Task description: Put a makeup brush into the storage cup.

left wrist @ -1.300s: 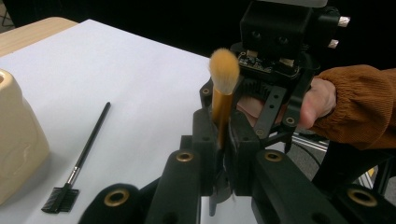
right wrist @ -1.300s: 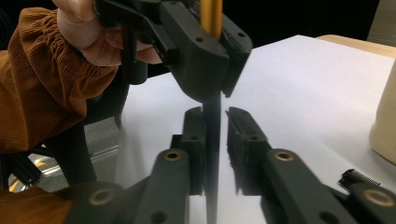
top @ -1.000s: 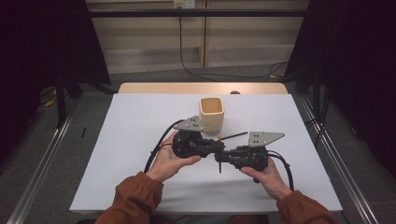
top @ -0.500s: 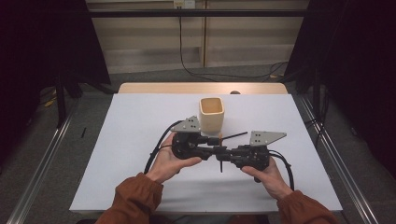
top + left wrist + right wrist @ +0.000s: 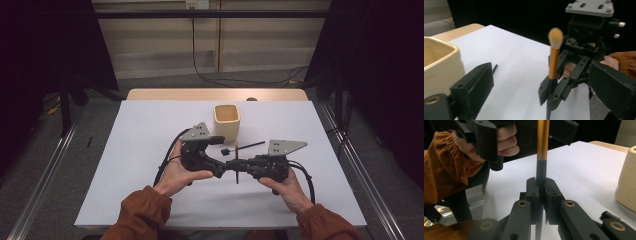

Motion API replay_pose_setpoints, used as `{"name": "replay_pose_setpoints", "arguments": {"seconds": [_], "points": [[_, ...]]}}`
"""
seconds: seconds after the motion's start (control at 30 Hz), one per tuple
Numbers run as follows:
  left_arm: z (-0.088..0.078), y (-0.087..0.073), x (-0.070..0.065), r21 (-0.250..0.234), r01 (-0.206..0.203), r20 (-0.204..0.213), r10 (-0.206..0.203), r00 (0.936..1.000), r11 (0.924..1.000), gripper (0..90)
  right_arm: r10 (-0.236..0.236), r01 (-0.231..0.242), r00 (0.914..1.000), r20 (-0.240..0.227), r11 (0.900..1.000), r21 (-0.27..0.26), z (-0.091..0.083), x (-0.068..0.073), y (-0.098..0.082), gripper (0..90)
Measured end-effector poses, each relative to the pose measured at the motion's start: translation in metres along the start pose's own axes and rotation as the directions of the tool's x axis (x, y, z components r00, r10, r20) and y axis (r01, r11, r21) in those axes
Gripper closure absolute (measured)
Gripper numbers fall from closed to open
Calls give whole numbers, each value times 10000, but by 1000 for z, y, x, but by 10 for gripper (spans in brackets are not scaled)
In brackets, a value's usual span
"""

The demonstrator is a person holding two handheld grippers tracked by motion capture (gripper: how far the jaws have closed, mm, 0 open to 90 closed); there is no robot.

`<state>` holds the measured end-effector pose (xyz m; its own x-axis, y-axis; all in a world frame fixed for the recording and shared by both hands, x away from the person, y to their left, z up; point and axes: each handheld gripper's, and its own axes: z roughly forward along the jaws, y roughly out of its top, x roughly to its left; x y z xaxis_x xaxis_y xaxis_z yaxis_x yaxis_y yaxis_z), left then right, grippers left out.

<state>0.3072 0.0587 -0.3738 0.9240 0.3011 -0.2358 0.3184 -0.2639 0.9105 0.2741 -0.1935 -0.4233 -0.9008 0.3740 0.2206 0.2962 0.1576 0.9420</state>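
Observation:
A makeup brush (image 5: 237, 150) with a pale tuft, gold ferrule and black handle stands upright between my two grippers, in front of a cream cup (image 5: 226, 120). My right gripper (image 5: 241, 165) is shut on the black handle; in the right gripper view its pads (image 5: 533, 187) clamp the handle just below the gold part of the brush (image 5: 542, 140). My left gripper (image 5: 226, 169) faces it, and its jaws have just been opening. In the left gripper view they stand wide on either side of the brush (image 5: 554, 60) without touching it.
The white table (image 5: 130, 150) carries a thin black stick (image 5: 248, 146) and a small black piece (image 5: 225, 151) just in front of the cup (image 5: 439, 62). Cables trail from both grippers. Dark curtains hang at both sides.
The left gripper's jaws have opened off the brush. The brush stays upright in the right gripper. Both hands kept their place.

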Motion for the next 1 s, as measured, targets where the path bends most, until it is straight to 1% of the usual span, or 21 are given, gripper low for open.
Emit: {"name": "replay_pose_setpoints", "arguments": {"seconds": [0.03, 0.13, 0.17, 0.2, 0.27, 0.3, 0.33, 0.37, 0.4, 0.43, 0.5, 0.57, 0.6, 0.63, 0.7, 0.77, 0.8, 0.83, 0.9, 0.97, 1.0], "points": [[0, 0, 0, 0, 0, 0, 0, 10000, 10000, 58, 5, -5, 10000, -5, 10000, 7, 0, 0, 0, 839], [-4, -5, 4, -102, -19, -244, 17, 9997, 9999, 46, -15, 15, 10000, 31, 10000, 12, 0, 0, 0, 838], [-4, -5, 4, -102, -19, -244, 17, 9997, 9999, 35, -12, 12, 10000, 38, 10000, -5, 0, 0, 0, 839], [-7, -7, 6, -207, 21, -340, -28, 9994, 9998, 33, -18, 18, 10000, 52, 10000, -23, -1, 0, 0, 839], [-10, -9, 7, -286, -119, -541, 103, 9985, 9995, 32, -12, 13, 9999, 110, 10000, -72, -2, -1, 1, 839], [-12, -9, 8, -339, -106, -641, 84, 9979, 9994, 31, 8, -7, 9999, 124, 10000, -77, -2, -1, 1, 839], [-12, -9, 8, -339, -106, -641, 84, 9979, 9994, 31, -4, 5, 9999, 149, 10000, -69, -3, -1, 1, 839], [-14, -10, 9, -399, -61, -729, 32, 9973, 9992, 32, -6, 7, 9998, 174, 10000, -75, -3, -2, 0, 839], [-19, -11, 11, -527, -31, -955, -20, 9954, 9986, 34, -4, 5, 9998, 206, 10000, -79, -4, -2, 0, 839], [-22, -12, 12, -546, -65, -1044, 8, 9945, 9985, 33, 2, 0, 9997, 227, 10000, -95, -4, -2, 0, 839], [-28, -15, 13, -694, -168, -1182, 85, 9930, 9975, 34, 4, -1, 9996, 277, 9999, -120, -5, -3, 0, 839], [-30, -16, 14, -744, -198, -1196, 107, 9928, 9970, 30, 7, -3, 9995, 319, 9999, -127, -6, -3, 0, 838], [-34, -19, 17, -859, -357, -1394, 235, 9900, 9957, 27, 18, -14, 9994, 346, 9999, -140, -7, -3, 0, 838], [-37, -21, 17, -928, -341, -1522, 196, 9881, 9951, 25, 23, -18, 9993, 379, 9999, -132, -8, -3, 0, 839], [-39, -23, 18, -999, -298, -1489, 147, 9887, 9945, 25, 29, -24, 9992, 390, 9999, -133, -8, -3, 0, 839], [-43, -27, 20, -1031, -356, -1795, 166, 9836, 9940, 24, 74, -69, 9988, 480, 9999, -122, -9, -3, -1, 838], [-43, -27, 20, -1031, -356, -1795, 166, 9836, 9940, 22, 83, -77, 9987, 495, 9999, -117, -10, -3, -1, 839], [-47, -30, 21, -1004, -315, -1946, 114, 9808, 9944, 21, 85, -78, 9986, 516, 9999, -138, -10, -4, -1, 839], [-48, -32, 22, -1000, -306, -2007, 99, 9796, 9945, 22, 95, -85, 9983, 572, 9998, -171, -11, -5, -1, 839], [-51, -35, 24, -1005, -284, -2205, 56, 9754, 9945, 21, 180, -165, 9980, 613, 9995, -253, -12, -7, 0, 838], [-54, -39, 25, -965, -265, -2383, 27, 9712, 9950, 21, 207, -190, 9977, 648, 9994, -275, -13, -7, 0, 839]]}}
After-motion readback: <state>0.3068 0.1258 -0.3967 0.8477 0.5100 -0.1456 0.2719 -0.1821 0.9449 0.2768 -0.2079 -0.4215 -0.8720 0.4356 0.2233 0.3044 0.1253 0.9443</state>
